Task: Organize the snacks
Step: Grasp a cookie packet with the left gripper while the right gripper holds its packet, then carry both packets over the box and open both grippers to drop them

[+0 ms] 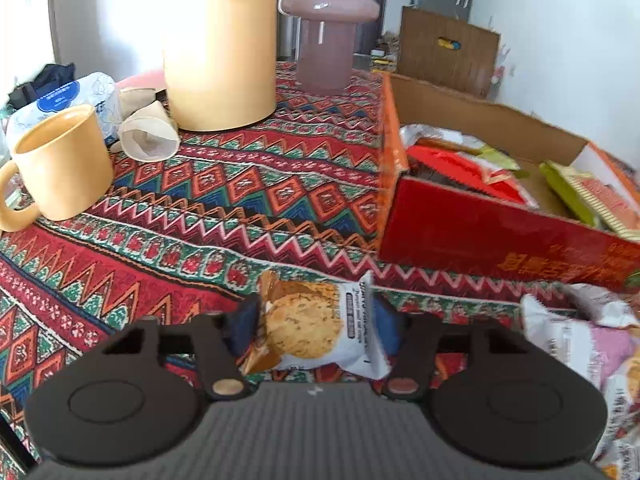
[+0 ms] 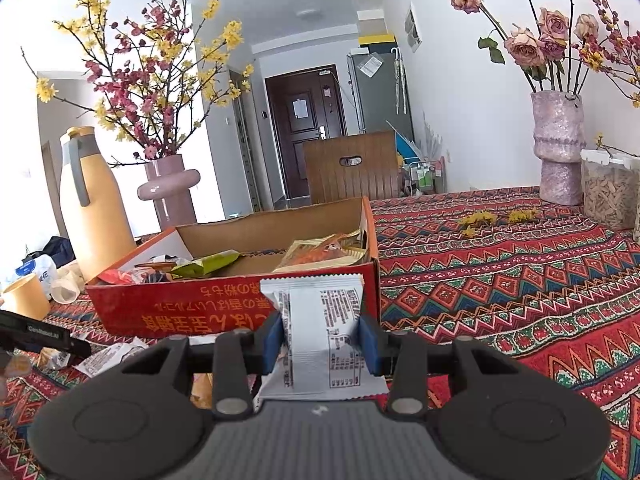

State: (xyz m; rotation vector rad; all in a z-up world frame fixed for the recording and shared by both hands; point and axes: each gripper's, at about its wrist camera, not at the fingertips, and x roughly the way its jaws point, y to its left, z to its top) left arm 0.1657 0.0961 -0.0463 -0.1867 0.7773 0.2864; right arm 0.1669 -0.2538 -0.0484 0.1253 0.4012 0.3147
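My left gripper [image 1: 318,324] is shut on a white cookie packet [image 1: 316,320] with a biscuit picture, held just above the patterned cloth, left of and before the red cardboard box [image 1: 480,236]. My right gripper [image 2: 320,340] is shut on a white snack packet [image 2: 320,320], its printed back facing me, held in front of the red box [image 2: 224,304]. The box holds several snack packets [image 2: 320,254], red, green and gold. More loose packets [image 1: 580,344] lie on the cloth at the left view's right edge; they also show in the right wrist view [image 2: 104,356].
A yellow mug [image 1: 60,164], crumpled paper cups [image 1: 148,136], a tall yellow jug [image 1: 220,48] and a pink vase [image 1: 324,40] stand behind. A second vase of roses [image 2: 558,148] and a plastic jar [image 2: 608,192] stand at the far right. The other gripper's edge [image 2: 40,336] shows left.
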